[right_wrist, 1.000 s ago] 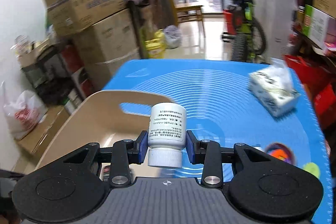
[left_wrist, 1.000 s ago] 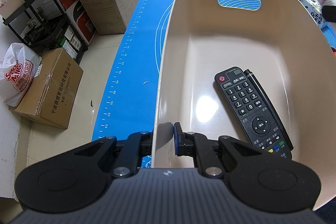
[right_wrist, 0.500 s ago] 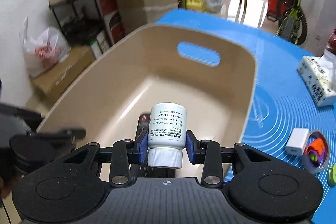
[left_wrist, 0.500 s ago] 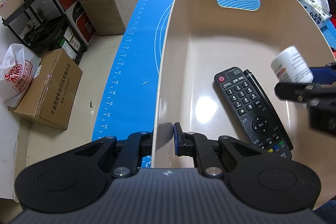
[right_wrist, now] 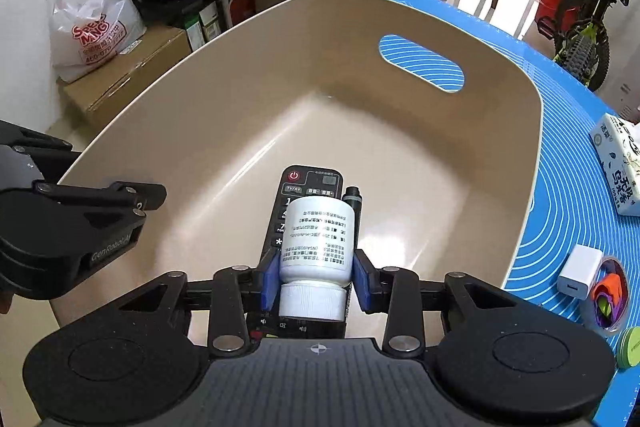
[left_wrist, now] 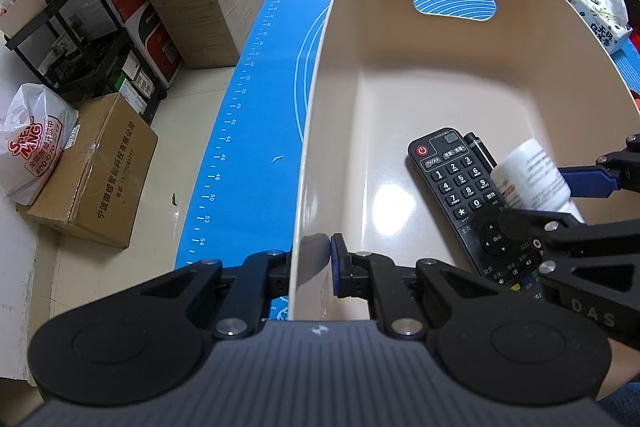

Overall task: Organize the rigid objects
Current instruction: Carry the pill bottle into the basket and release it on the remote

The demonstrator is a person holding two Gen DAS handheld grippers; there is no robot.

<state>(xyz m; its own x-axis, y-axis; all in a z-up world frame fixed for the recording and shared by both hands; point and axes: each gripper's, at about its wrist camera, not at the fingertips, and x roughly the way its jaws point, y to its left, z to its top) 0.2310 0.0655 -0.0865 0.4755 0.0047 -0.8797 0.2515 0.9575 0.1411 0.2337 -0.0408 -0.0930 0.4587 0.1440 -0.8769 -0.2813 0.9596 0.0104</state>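
Progress check, all places relative to the beige bin (right_wrist: pixel 500 163): two items were already inside on its floor, a black remote (left_wrist: pixel 460 187) lying flat and a black marker (right_wrist: pixel 353 203) just beside it along the remote's far edge. Third item, a white pill bottle (right_wrist: pixel 316 247), was inside the bin too, cap toward the camera, hovering low over the remote between the pads of the right gripper (right_wrist: pixel 316 281). That gripper's jaws were opening; in the right wrist view a sliver of gap showed on the right pad, so I'd call the bottle released or about to be, not yet resting on the floor as far as I could tell. The left gripper (left_wrist: pixel 312 263) was clamped shut on the bin's near-left wall, one finger outside, one inside, steadying it on the blue mat (left_wrist: pixel 256 99). Still outside the bin, on the mat off its right side: a white charger cube (right_wrist: pixel 580 271), a small clear dish of coloured bits (right_wrist: pixel 608 295) just beside the cube, and a green round lid-like thing (right_wrist: pixel 630 347) near the frame edge, hard to identify. A tissue pack (right_wrist: pixel 620 171) sat further out on that side; soft, so probably not part of the job. Judgement: roughly halfway, three of maybe six rigid pieces in or going in. Remaining work was on the right side, so the right gripper would need to clear the bin and fetch the charger next.
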